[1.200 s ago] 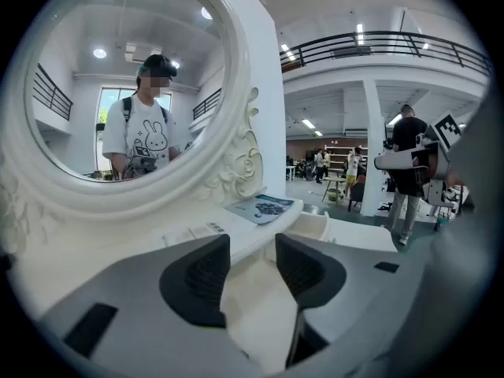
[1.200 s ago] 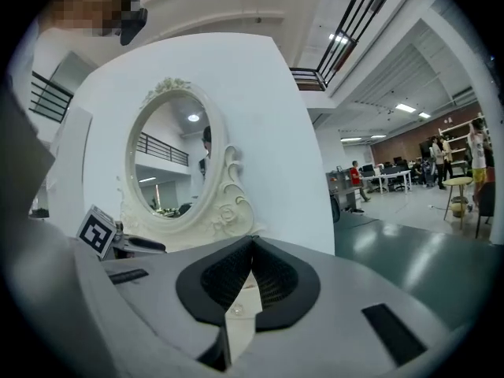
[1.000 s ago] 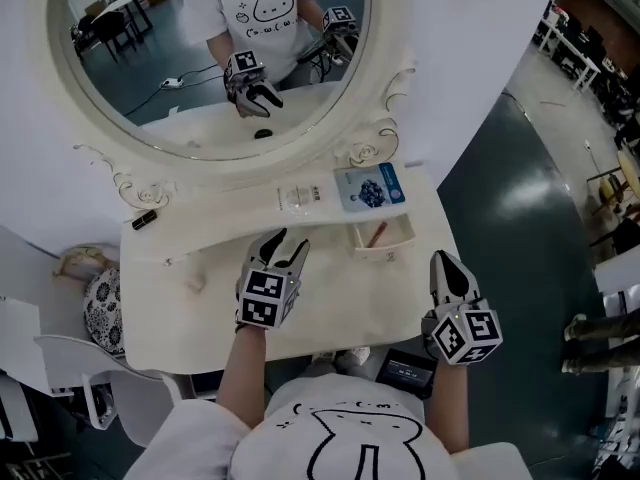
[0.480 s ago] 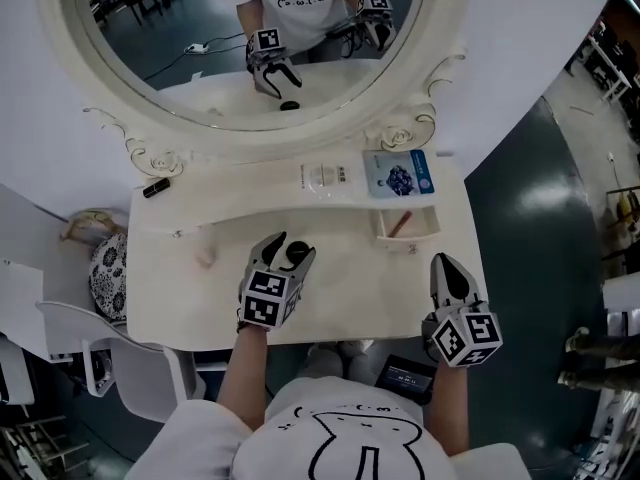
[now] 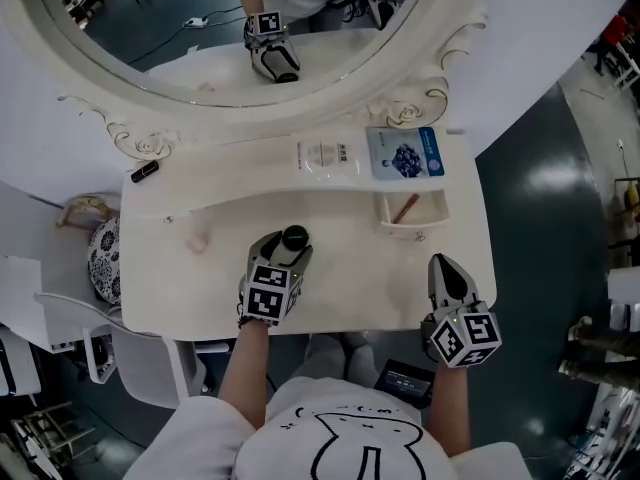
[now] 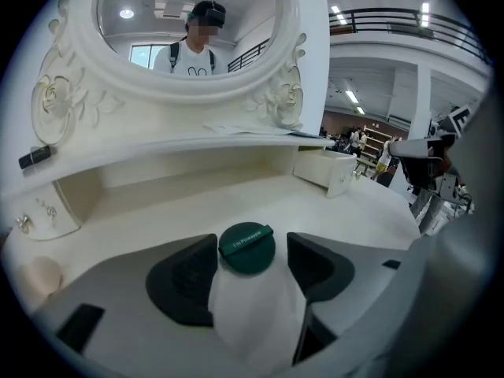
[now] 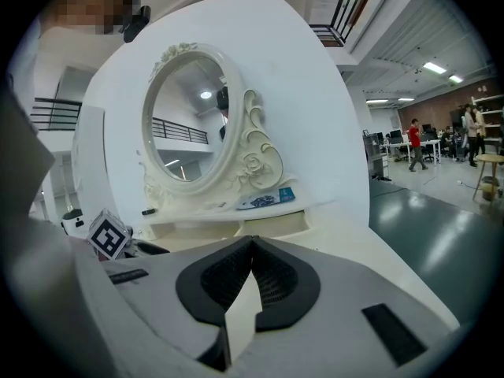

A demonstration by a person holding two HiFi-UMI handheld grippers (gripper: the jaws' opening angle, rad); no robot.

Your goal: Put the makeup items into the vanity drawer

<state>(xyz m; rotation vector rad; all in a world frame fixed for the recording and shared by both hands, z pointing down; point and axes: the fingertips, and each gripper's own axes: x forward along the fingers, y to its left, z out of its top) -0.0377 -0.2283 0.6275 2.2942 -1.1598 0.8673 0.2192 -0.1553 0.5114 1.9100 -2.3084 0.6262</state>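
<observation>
1. Left gripper (image 5: 288, 244): jaws just opening and now wide. The white bottle with the dark green cap (image 6: 247, 249) sits between its pads, a gap showing beside the cap.
2. Right gripper (image 5: 447, 266): jaws closed together, empty.

head view: up high, looking steeply down | left gripper view: tight behind its jaws, mirror (image 6: 142, 22) dead ahead | right gripper view: same, mirror ahead-left | all three share mirror, vanity top (image 5: 350, 278)

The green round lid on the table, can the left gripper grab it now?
Probably yes. On the left gripper, the jaws have just been opening and stand apart either side of the green-lidded jar on the table; nothing blocks it.
</observation>
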